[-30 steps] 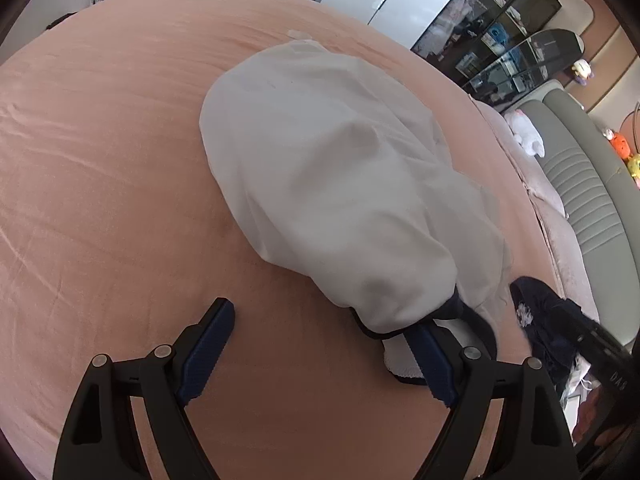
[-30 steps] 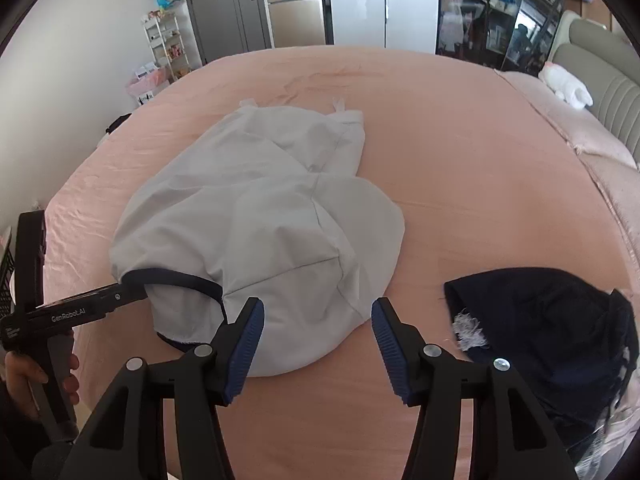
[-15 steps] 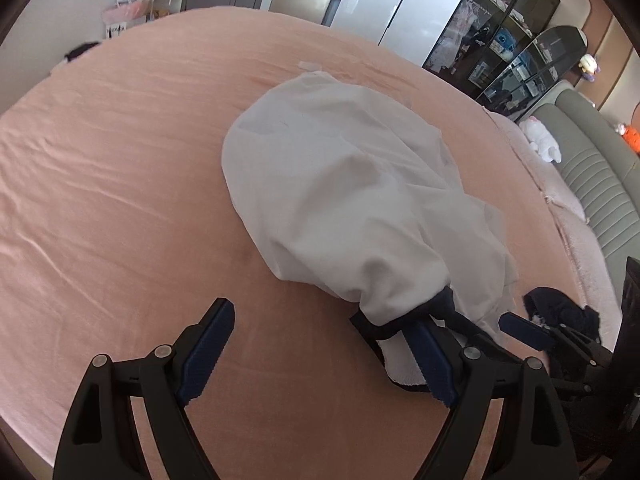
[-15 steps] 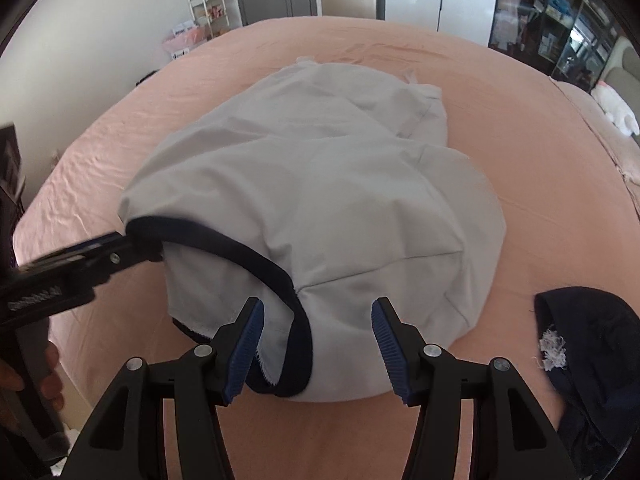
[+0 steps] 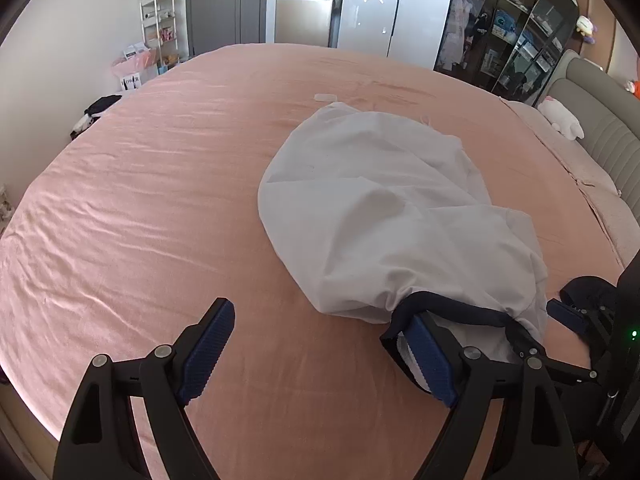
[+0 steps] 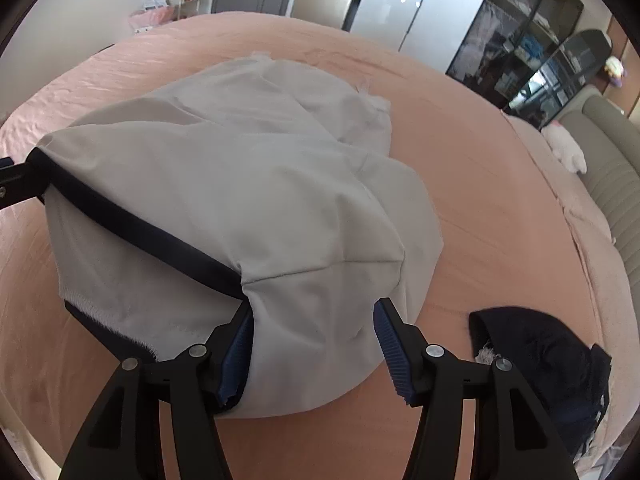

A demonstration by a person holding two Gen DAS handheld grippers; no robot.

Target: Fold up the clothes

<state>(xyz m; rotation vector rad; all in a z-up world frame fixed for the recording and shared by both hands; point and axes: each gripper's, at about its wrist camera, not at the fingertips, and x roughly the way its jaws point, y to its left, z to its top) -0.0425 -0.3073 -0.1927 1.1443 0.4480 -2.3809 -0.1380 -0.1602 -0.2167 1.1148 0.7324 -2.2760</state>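
Observation:
A white garment (image 5: 380, 208) with a navy waistband (image 5: 460, 310) lies on the pink bed (image 5: 140, 200). My left gripper (image 5: 318, 314) is open, and its right finger sits inside the waistband at the garment's near corner. In the right wrist view the same garment (image 6: 240, 160) fills the middle. My right gripper (image 6: 314, 310) is open too, with its left finger tucked under the waistband (image 6: 140, 232). The band runs taut from that finger to the left gripper's tip (image 6: 16, 188) at the left edge. Neither pair of jaws pinches the cloth.
A dark navy garment (image 6: 540, 352) lies crumpled on the bed to the right. A grey padded headboard (image 5: 600, 128) and a white plush toy (image 5: 560, 120) are at the far right. A shelf rack (image 5: 156, 20), a fridge and glass cabinets stand beyond the bed.
My right gripper has moved forward to the garment and slid its left finger into the waistband. The band is now pulled straight between both grippers, and both views have tilted up.

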